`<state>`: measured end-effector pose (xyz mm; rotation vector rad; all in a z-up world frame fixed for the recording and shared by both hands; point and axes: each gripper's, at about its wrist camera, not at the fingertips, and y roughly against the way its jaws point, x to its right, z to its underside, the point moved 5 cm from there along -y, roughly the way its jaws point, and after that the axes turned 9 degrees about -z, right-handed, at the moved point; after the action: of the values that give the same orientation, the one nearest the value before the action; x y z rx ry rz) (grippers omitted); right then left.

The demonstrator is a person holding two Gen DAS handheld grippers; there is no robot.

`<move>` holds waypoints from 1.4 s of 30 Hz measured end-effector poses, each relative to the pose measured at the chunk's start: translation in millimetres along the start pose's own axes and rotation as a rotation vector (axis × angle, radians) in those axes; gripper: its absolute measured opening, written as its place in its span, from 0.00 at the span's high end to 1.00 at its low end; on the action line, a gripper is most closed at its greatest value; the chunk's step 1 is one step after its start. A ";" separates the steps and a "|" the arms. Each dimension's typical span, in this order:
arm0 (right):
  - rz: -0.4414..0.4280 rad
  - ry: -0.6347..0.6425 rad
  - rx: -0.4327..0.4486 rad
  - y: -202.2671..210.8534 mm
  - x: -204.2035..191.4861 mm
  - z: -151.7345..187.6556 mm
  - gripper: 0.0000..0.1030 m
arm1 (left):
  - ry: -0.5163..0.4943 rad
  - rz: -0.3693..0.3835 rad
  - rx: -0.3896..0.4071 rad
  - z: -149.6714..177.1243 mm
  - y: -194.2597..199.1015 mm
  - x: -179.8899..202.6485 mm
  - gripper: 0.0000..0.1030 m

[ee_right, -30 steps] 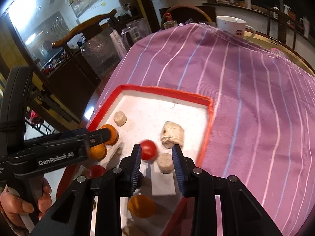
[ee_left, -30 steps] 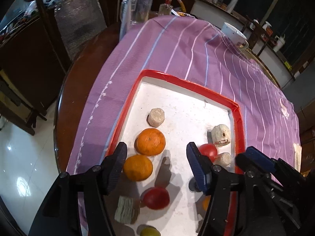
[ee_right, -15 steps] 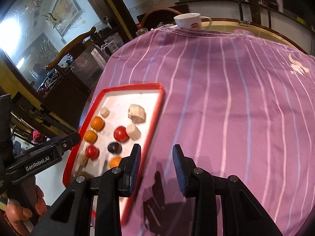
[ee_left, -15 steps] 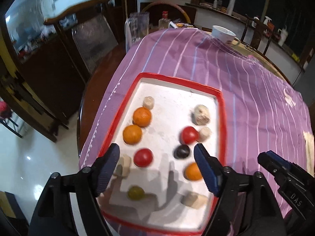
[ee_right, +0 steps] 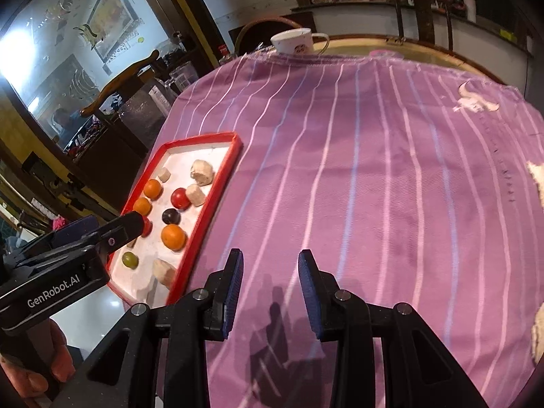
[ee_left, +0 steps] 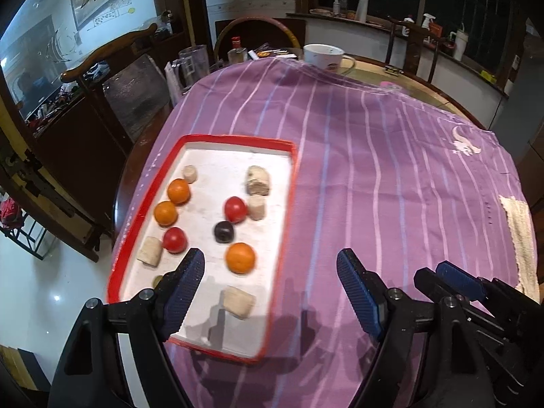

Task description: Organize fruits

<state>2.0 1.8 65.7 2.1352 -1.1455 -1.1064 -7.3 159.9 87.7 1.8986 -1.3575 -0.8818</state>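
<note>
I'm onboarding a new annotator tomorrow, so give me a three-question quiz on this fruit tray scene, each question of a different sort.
1. True or false: the left gripper holds a fruit.
2. How many orange fruits lie in the red-rimmed tray? A) two B) three C) five
3. Fill in: the dark plum lies between the red fruit and the ______ fruit nearest the fingers.

Key: 1. False; both it and the right gripper are open and empty. 2. B. 3. orange.
</note>
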 end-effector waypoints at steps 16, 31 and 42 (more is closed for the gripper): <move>0.040 0.054 0.038 39.3 21.5 4.0 0.63 | -0.003 0.005 0.083 10.1 44.3 42.0 0.22; 0.030 0.107 0.004 28.1 11.3 7.8 0.62 | 0.036 -0.033 0.086 13.6 44.9 29.3 0.22; 0.014 0.125 -0.019 13.2 -1.6 10.3 0.62 | 0.082 -0.134 0.247 13.7 65.6 8.1 0.16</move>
<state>-13.1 -4.3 70.0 2.1460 -1.0860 -0.9593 -51.3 133.2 131.3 2.2112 -1.3534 -0.7168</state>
